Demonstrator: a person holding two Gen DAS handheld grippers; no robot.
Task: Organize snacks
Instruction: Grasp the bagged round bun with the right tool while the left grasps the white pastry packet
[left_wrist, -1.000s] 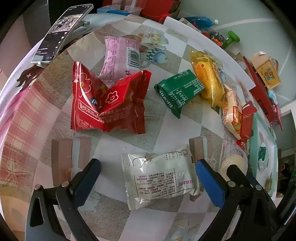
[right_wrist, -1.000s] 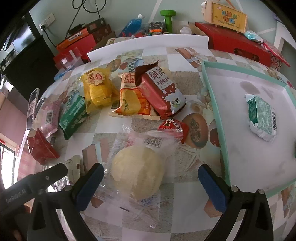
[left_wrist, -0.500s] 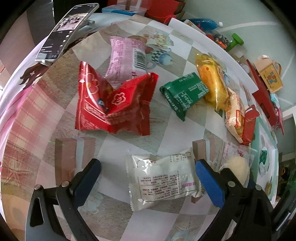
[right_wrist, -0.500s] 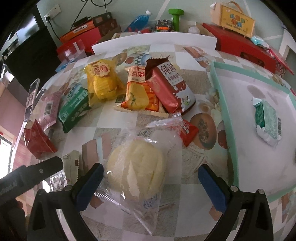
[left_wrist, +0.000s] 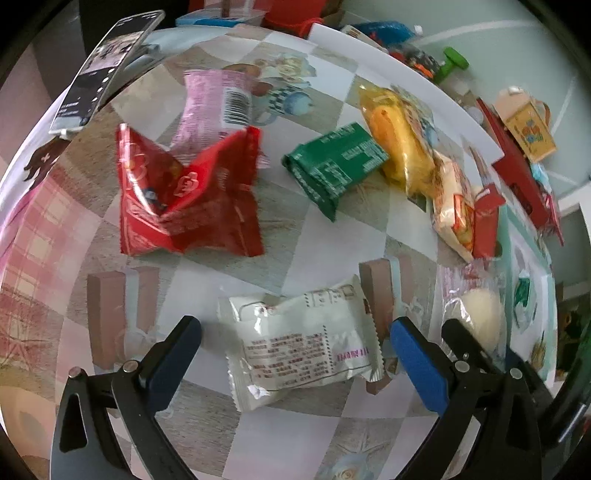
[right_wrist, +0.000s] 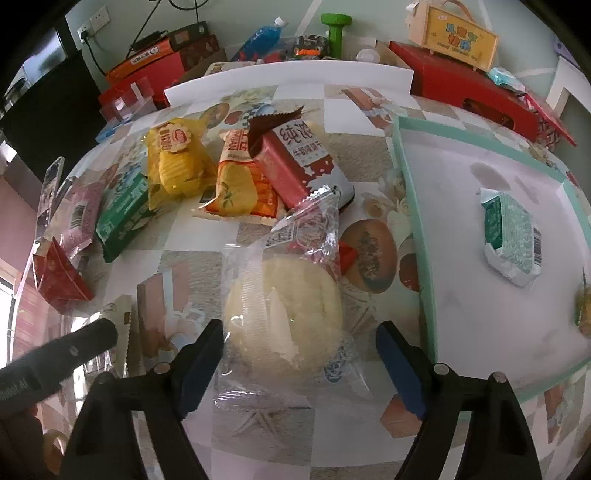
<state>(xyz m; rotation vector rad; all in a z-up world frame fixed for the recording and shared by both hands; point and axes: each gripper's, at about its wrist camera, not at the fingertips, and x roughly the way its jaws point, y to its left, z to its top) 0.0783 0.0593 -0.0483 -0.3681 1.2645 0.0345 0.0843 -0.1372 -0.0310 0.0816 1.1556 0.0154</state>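
Note:
My left gripper (left_wrist: 295, 360) is open, its blue pads either side of a white snack packet (left_wrist: 303, 345) lying flat on the table. My right gripper (right_wrist: 301, 362) is open but narrower than before, its pads close on both sides of a clear bag with a pale round bun (right_wrist: 284, 314). The bun also shows in the left wrist view (left_wrist: 480, 317). A green-and-white packet (right_wrist: 511, 236) lies on the white tray with a teal rim (right_wrist: 415, 229) at the right.
More snacks lie on the checked tablecloth: a red packet (left_wrist: 184, 199), a pink one (left_wrist: 214, 107), a dark green one (left_wrist: 332, 166), a yellow one (right_wrist: 177, 162), an orange one (right_wrist: 240, 184), a red-and-white one (right_wrist: 299, 162). A phone (left_wrist: 107, 70) stands far left. Boxes and clutter line the back.
The right gripper has moved in on the bun bag and its jaws have narrowed around it. The left gripper has drifted slightly, staying open around the white packet.

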